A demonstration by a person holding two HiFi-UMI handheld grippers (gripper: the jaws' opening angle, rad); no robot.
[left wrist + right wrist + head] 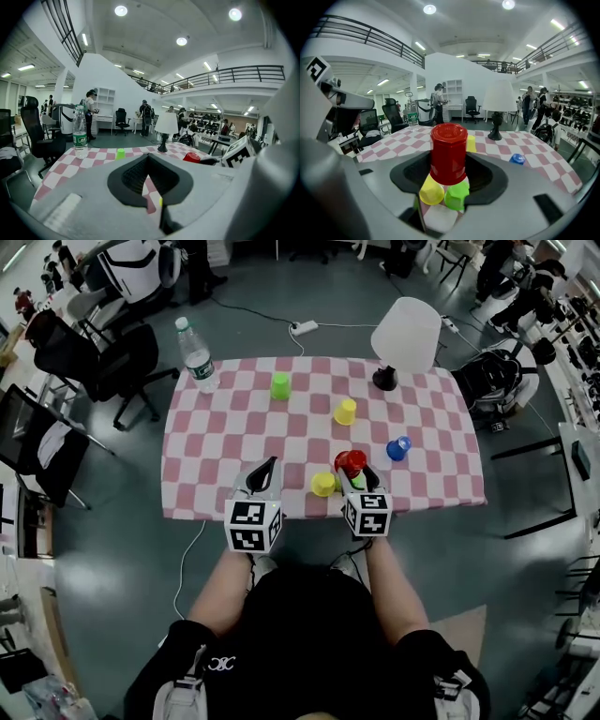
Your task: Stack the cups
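Red cup (448,151) is pinched upside down in the right hand-held gripper (354,471), long axis approx vertical, mouth down. Right under it, by the near edge of the counter (216,456), a yellow cup (431,192) & a green cup (457,197) are sat side by side, yellow on the left. Contact w/ them can't be told. Next move is prob straight down, centred btw the two. Left hand-held gripper (269,467) is pressed together, nothing in it, parked just left of the yellow cup, so the right one is nearer.

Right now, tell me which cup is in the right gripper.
The red cup, upside down, gripped by the right gripper; the others sit on the table.
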